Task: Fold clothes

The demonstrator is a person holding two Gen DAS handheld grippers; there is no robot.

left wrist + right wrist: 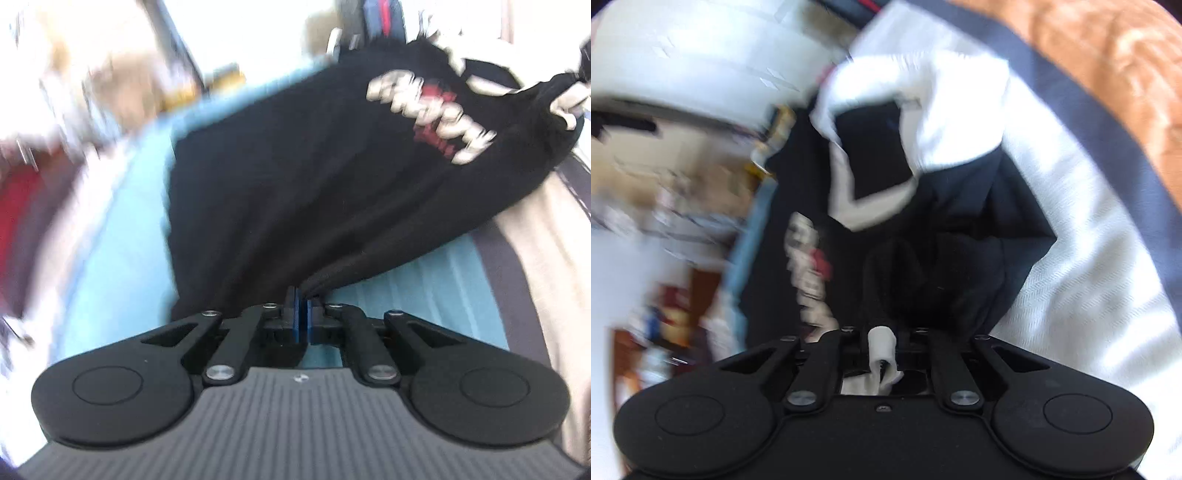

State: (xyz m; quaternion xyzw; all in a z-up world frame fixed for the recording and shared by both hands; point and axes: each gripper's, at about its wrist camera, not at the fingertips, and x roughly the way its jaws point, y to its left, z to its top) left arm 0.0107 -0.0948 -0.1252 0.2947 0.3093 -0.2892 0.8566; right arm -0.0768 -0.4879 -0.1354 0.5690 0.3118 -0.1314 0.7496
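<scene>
Your left gripper (303,310) pinches the black shirt's (295,177) hem; your right gripper (886,354) clamps its white-trimmed edge. Soft, limp cloth sags; grip its corners.

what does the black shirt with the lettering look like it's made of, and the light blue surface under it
The black shirt looks like soft matte knit, likely cotton jersey: it drapes and bunches where the left hand-held gripper pinches it. The light blue surface looks like a woven sheet with faint ribbing; motion blur leaves the fibre uncertain.
</scene>
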